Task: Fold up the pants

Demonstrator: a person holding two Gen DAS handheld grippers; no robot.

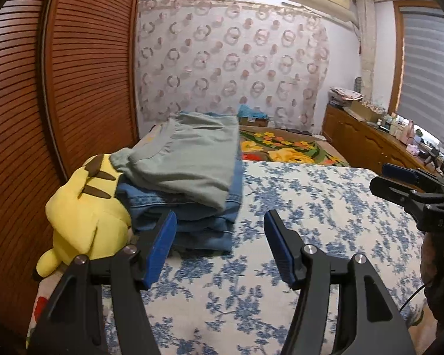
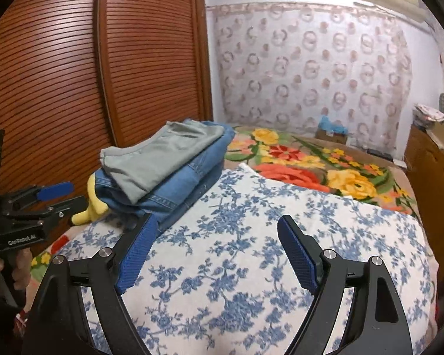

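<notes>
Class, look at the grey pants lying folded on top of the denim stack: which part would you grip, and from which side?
Probably the near folded edge of the grey pants, approached from the open bedspread side: that rounded edge overhangs the jeans, so one jaw could slip underneath.

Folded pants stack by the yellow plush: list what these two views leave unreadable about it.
- Yellow plush: its face is turned away in the left wrist view; in the right wrist view the denim pants cover most of it.
- Grey pants: motion blur smears the folds.
- Stack's near corner: hidden behind a finger of each tool.
</notes>
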